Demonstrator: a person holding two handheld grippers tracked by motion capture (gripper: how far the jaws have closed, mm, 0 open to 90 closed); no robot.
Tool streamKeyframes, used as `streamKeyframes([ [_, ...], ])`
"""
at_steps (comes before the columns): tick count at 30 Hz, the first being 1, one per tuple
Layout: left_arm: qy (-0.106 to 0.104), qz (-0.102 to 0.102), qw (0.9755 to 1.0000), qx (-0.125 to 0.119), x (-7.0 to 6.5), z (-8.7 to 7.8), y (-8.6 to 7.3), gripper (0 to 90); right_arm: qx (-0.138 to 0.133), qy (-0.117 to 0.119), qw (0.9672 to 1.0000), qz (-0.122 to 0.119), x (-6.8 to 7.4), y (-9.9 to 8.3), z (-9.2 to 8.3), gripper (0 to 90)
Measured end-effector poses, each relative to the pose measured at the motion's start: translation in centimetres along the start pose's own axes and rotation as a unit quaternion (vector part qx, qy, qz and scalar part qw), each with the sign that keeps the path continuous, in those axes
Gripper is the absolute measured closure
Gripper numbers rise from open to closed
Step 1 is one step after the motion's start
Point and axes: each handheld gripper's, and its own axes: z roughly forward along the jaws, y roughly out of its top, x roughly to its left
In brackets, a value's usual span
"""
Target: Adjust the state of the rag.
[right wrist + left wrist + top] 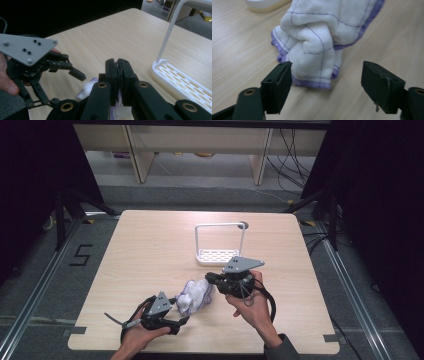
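Observation:
A white cloth with purple edging (pixel 195 295) lies crumpled on the wooden table (pixel 150 250), near the front. My right gripper (pixel 210 279) is at the cloth's right end. In the right gripper view its jaws (pixel 117 62) are shut, with a strip of the cloth (pixel 120 111) pinched between them. My left gripper (pixel 181 311) is at the cloth's near left corner. Its jaws (pixel 327 68) stand wide open, level with the cloth's (pixel 319 37) folded lower edge, apart from it on both sides.
A white wire rack (pixel 220 245) with a slotted base and a tall hoop handle stands just behind the right gripper. Its base (pixel 175 77) lies close on the right in the right gripper view. A round hole (pixel 244 225) marks the table beyond it.

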Motion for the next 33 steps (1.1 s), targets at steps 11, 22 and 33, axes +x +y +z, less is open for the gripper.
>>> streamKeyframes([
  [11,0.004,0.027,0.9995,-0.014,1.6,-0.1,1.5,78.4,-0.007,-0.019,0.9996,0.022,-1.6,0.0,-1.5,87.2],
  [22,-0.118,-0.023,0.9918,-0.044,1.5,-5.7,3.4,81.0,-0.024,-0.052,0.9970,0.051,-4.4,-2.0,-7.5,87.2],
  [33,-0.061,-0.041,0.9967,0.035,5.4,2.9,3.5,77.1,0.104,-0.094,0.9853,0.097,-9.3,-8.7,-2.7,87.1],
])
